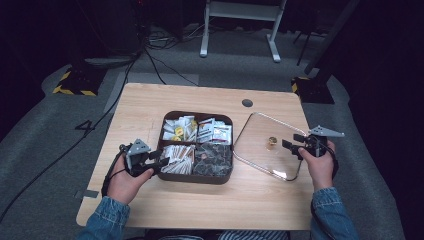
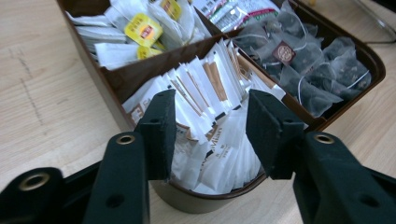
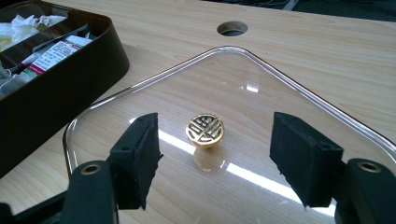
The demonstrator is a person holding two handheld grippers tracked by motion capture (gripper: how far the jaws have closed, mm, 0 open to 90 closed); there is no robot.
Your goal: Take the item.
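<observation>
Landmark: brown box (image 1: 197,177), four compartments, on the wooden table (image 1: 150,100).

1. Left gripper (image 1: 159,162). At the box's left wall, near-left corner. Held in the person's left hand (image 1: 125,182). Jaws spread, gripping nothing; in the left gripper view (image 2: 210,135) they stand on either side of the sachets, just outside the rim.

2. Sachets (image 2: 205,98). White with brown stripes, standing packed in the box's near-left compartment. Nearest thing to the left gripper; whether a jaw touches them cannot be told.

3. Yellow-tagged tea bags (image 2: 142,28). Box's far-left compartment, loosely piled.

4. Printed packets (image 1: 214,131). Box's far-right compartment, white with red and dark print.

5. Mesh tea bags (image 2: 308,65). Box's near-right compartment, dark, with strings; one bears a brown square label.

6. Glass lid (image 1: 260,135). Flat on the table just right of the box, close beside it, clear with rounded corners. Gold knob (image 3: 205,129) at its centre, patterned top.

7. Cable hole (image 1: 247,103). In the table beyond the box's far-right corner.

8. Right gripper (image 1: 290,143). Over the lid's right part, right of the box, held in the right hand (image 1: 320,167). Jaws spread wide; in the right gripper view (image 3: 215,158) the knob sits between them, clear of both.
</observation>
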